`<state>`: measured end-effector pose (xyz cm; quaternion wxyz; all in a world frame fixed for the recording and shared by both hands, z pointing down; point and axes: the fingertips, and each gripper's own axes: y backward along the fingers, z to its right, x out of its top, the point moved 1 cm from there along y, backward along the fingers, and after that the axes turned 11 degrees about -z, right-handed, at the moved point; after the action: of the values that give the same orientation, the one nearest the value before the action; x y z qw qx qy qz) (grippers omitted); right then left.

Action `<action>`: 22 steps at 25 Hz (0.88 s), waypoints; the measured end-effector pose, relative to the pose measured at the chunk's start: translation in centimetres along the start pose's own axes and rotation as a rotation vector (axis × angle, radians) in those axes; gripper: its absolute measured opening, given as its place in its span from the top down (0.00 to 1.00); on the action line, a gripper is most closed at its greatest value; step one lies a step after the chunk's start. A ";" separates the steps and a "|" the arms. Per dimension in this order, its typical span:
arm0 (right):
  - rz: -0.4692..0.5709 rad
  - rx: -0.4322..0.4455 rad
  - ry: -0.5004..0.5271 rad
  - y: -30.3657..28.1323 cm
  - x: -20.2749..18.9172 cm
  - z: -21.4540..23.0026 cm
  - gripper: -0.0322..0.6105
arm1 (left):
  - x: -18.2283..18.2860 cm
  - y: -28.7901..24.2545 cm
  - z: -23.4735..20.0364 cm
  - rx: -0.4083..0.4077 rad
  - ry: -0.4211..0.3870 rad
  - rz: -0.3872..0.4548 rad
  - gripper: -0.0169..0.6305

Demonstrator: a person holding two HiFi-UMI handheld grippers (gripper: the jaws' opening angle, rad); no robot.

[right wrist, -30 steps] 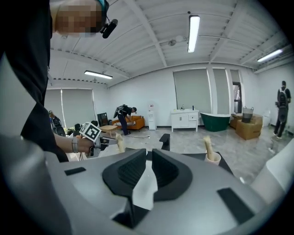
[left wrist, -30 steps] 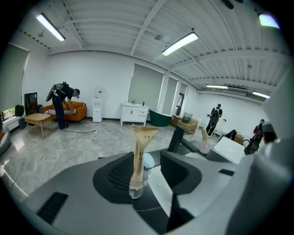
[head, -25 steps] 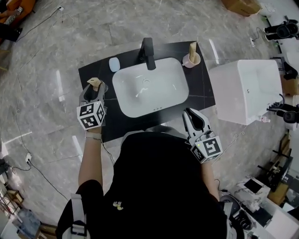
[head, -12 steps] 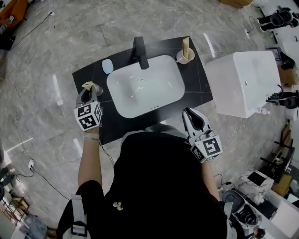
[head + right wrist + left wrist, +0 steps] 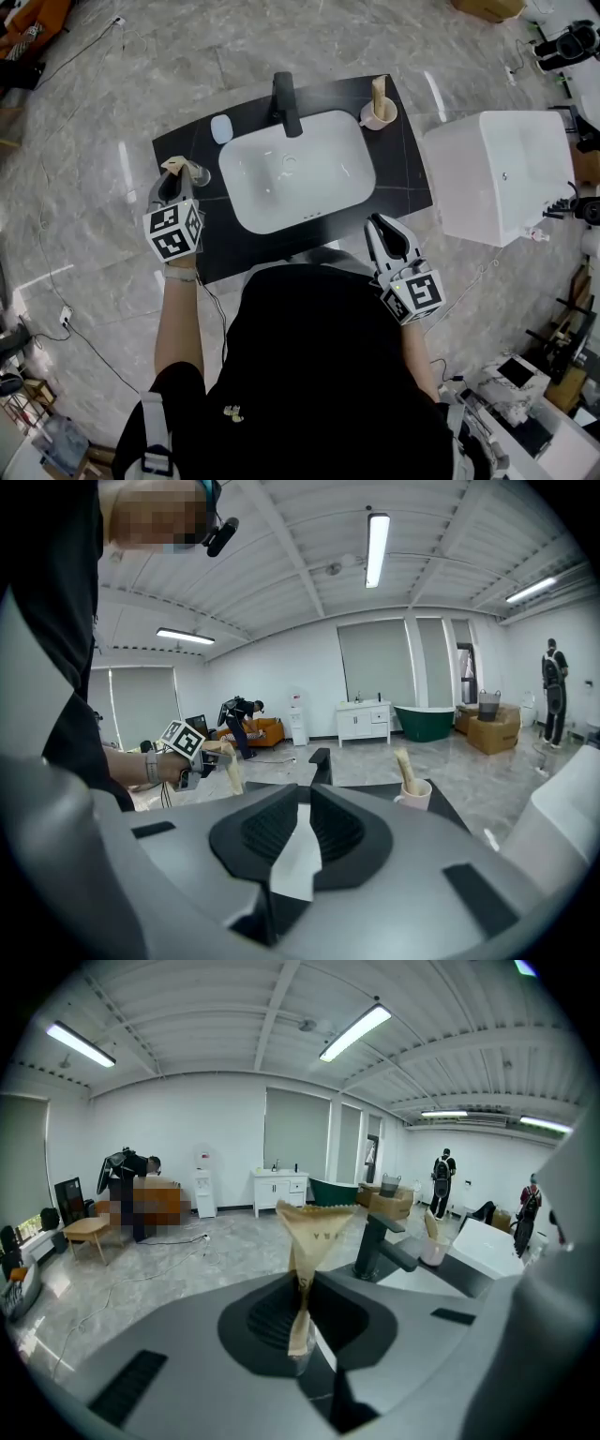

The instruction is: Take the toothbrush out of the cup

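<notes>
My left gripper is over the counter's left end, shut on a toothbrush in a tan paper wrapper. In the left gripper view the wrapper stands upright between the closed pads, its lower end hanging below them. A clear cup sits right by the gripper's tip; I cannot tell whether the brush's end is still inside it. A pink cup at the back right holds another wrapped toothbrush. My right gripper hangs shut and empty at the counter's front right.
A white basin with a black faucet fills the middle of the black counter. A pale blue object lies at the back left. A white box-like fixture stands to the right. People move in the background.
The left jaws have gone from open around the wrapped toothbrush to shut on it, and that gripper has risen slightly. The right gripper has stayed where it was.
</notes>
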<state>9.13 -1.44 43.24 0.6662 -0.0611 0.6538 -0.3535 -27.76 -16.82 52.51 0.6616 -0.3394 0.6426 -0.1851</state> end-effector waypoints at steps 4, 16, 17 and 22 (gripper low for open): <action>0.027 0.048 -0.022 -0.7 0.2 0.4 0.86 | 2.3 2.8 0.8 0.029 -0.019 0.040 0.91; 0.091 0.177 -0.051 -2.4 1.1 0.3 0.86 | 7.4 10.5 7.2 -0.015 -0.098 0.149 0.91; 0.096 0.188 -0.055 -2.7 1.1 0.3 0.86 | 7.5 10.8 7.8 -0.022 -0.103 0.152 0.91; 0.103 0.226 -0.059 -3.4 1.2 0.5 0.86 | 6.6 11.6 10.9 -0.064 -0.103 0.142 0.91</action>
<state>8.10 -4.81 44.22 0.7051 0.0376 0.5922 -0.3882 -18.60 -10.89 39.15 0.6939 -0.3230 0.6357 -0.0997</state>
